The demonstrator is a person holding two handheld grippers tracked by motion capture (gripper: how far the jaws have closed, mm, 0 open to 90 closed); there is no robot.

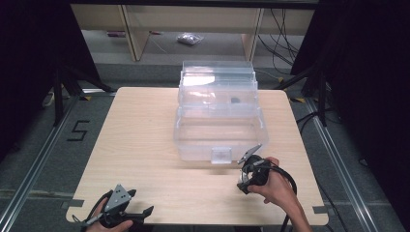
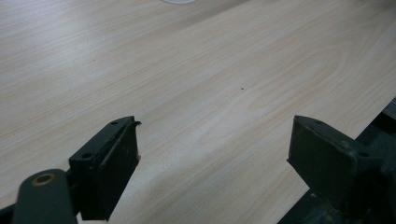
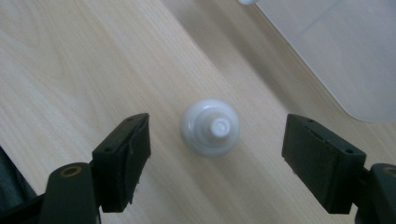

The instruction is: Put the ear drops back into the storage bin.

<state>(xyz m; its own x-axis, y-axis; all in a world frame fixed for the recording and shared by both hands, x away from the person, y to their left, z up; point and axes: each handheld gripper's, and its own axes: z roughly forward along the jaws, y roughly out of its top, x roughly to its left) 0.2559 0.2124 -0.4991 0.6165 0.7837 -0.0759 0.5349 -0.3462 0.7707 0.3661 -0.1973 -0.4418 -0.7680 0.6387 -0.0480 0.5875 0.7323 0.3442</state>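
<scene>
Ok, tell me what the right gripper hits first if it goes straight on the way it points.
Most likely the small white bottle, seen cap-first on the table between the open jaws of the right gripper. Nothing lies in between; depth is hard to judge.

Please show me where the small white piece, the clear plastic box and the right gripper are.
small white piece [image 3: 210, 127]: right gripper view, its raised middle.
clear plastic box [image 1: 220, 129]: high view, its front wall.
right gripper [image 3: 215, 156]: right gripper view, midway between the open jaws.
</scene>
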